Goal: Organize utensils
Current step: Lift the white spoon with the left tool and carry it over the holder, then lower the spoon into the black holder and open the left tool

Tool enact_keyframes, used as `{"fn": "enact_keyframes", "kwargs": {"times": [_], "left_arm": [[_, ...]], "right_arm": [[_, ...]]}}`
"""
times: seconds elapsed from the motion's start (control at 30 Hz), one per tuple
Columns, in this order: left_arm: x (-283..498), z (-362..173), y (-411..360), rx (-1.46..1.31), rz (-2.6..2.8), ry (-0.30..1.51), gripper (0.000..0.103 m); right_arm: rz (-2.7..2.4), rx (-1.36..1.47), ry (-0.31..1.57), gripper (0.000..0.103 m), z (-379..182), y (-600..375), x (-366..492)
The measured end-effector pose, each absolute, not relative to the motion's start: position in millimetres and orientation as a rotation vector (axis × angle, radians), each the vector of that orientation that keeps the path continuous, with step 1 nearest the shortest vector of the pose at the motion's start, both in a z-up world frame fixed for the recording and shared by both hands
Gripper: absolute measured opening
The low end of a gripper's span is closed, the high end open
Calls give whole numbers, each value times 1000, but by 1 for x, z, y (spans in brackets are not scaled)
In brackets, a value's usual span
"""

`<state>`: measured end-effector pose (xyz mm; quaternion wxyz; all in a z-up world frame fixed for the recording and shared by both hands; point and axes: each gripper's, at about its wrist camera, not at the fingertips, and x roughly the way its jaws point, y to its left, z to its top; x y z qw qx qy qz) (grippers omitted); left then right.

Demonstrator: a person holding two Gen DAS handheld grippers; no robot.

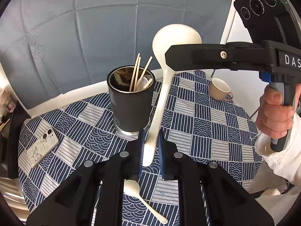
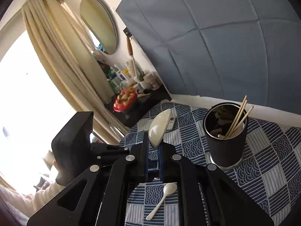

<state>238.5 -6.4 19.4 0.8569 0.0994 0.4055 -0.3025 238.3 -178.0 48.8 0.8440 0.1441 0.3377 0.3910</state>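
Note:
A long white ladle (image 1: 161, 101) is held above the table by both grippers. My left gripper (image 1: 151, 141) is shut on its handle end. My right gripper (image 2: 153, 143) is shut on it near the bowl (image 2: 159, 128); its black finger (image 1: 188, 58) crosses the ladle in the left wrist view. A black holder cup (image 1: 129, 101) with several chopsticks and a white spoon stands just left of the ladle; it also shows in the right wrist view (image 2: 225, 141). A small white spoon (image 1: 143, 197) lies on the cloth below the grippers, also seen in the right wrist view (image 2: 161, 201).
A phone (image 1: 42, 148) lies on the patterned tablecloth (image 1: 207, 131) at the left. A beige cup (image 1: 220, 88) lies at the far right. A dark side table (image 2: 146, 101) with bottles and a red bowl stands beyond the table edge. A grey padded wall is behind.

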Motion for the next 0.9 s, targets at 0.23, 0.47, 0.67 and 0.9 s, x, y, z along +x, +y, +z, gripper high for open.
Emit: {"fn": "enact_keyframes", "kwargs": {"times": [0.23, 0.47, 0.67, 0.9], "left_arm": [[266, 32, -23, 232, -679, 844, 15], [302, 35, -30, 239, -737, 833, 15], [332, 38, -35, 254, -785, 835, 15], [361, 28, -42, 270, -829, 841, 15]], "right_arm": [[776, 276, 673, 8, 63, -188, 253], [709, 274, 653, 8, 71, -193, 276], [653, 244, 646, 9, 81, -189, 298], [599, 213, 650, 10, 77, -182, 316]]}}
